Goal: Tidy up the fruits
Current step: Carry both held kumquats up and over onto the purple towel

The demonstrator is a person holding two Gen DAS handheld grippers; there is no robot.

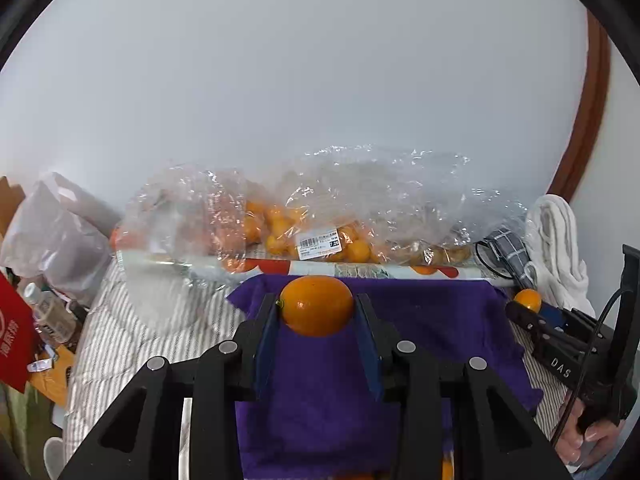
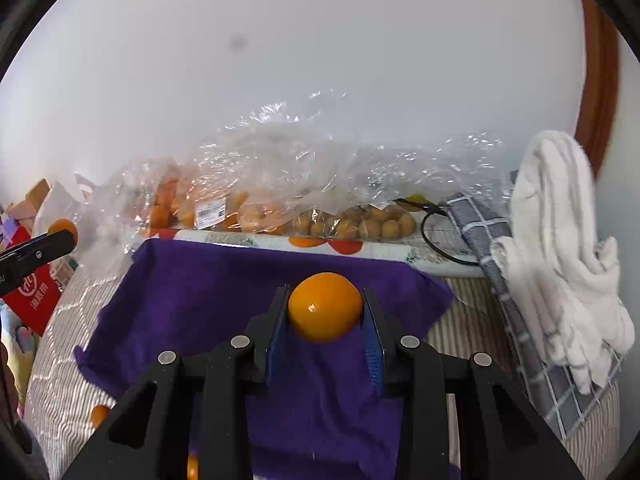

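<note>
Left tongs point(image 1: 317, 309) clamped on a kumquat point(image 1: 316, 305); right tongs point(image 2: 325, 309) clamped on another kumquat point(image 2: 325, 306), both above the purple cloth point(image 2: 208, 292). Light, thin-skinned, slick: you should pinch mid-body, gently.

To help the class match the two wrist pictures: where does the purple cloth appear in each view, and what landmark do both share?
Left wrist: purple cloth fills the lower centre, under the gripper.
Right wrist: purple cloth spreads across the lower centre and left.
Shared landmark: the white towel at right.
</note>
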